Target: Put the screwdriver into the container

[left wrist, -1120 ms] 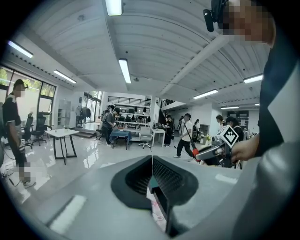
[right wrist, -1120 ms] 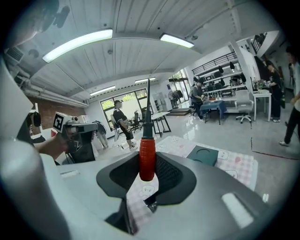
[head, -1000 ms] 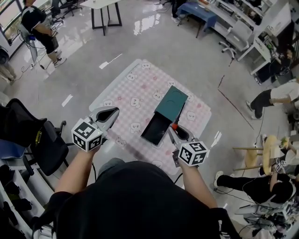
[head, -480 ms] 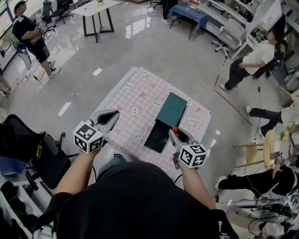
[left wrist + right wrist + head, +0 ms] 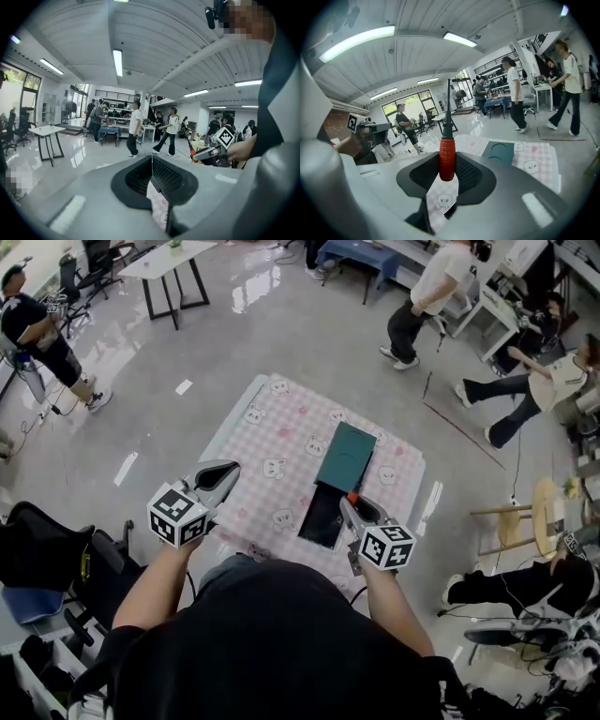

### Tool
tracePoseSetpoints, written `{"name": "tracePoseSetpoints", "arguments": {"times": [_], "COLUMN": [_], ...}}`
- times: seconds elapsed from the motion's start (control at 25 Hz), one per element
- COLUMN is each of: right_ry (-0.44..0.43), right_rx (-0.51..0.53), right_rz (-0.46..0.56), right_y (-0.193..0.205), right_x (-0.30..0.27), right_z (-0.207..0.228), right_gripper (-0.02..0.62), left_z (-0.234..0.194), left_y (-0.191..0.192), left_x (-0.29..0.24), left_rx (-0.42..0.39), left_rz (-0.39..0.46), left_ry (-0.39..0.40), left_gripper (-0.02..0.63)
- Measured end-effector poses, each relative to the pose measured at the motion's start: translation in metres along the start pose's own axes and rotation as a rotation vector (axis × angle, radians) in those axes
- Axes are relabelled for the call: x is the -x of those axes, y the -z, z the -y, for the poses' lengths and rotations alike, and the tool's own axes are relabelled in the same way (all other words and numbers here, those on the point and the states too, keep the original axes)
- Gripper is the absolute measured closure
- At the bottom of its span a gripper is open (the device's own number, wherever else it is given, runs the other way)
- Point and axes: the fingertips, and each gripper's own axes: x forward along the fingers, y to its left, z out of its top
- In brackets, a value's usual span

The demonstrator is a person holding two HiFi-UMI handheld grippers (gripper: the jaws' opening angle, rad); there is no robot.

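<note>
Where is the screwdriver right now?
The screwdriver is clamped by its red handle between the fingers of the right gripper, right of centre in the head view, beside the open container.

Bright ceiling strips, floor glare, fisheye edges

Person in black, with two grey hand-held grippers

The head view shows a black short-sleeved top (image 5: 281, 652) with the sleeves ending above the elbows and the forearms bare. The left gripper (image 5: 228, 467) and right gripper (image 5: 348, 503) share one build: a smooth pale-grey moulded shell that tapers to the jaws, with a black hollow behind them. Each carries a white cube printed with black square markers, the left cube (image 5: 177, 516) and the right cube (image 5: 385, 547). A thin dark cable (image 5: 187, 583) runs beside the left forearm. In the gripper views the inner faces of the jaws are black and finely ribbed, and each grey shell bears a small pale rectangular patch.
</note>
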Motion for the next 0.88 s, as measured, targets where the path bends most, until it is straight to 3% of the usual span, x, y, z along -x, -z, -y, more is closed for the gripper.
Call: {"name": "tracePoseSetpoints", "arguments": {"times": [0.88], "right_ry": [0.094], "right_rx": [-0.111], "right_rz": [-0.231], "right_y": [0.102], "right_x": [-0.035], "right_z": [0.063], "right_gripper": [0.46], "left_z": [-0.019], "left_y": [0.001], "left_x": [-0.012], "left_rx": [0.013], "left_rz": [-0.014], "left_ry": [0.004], "left_gripper": [0.598]}}
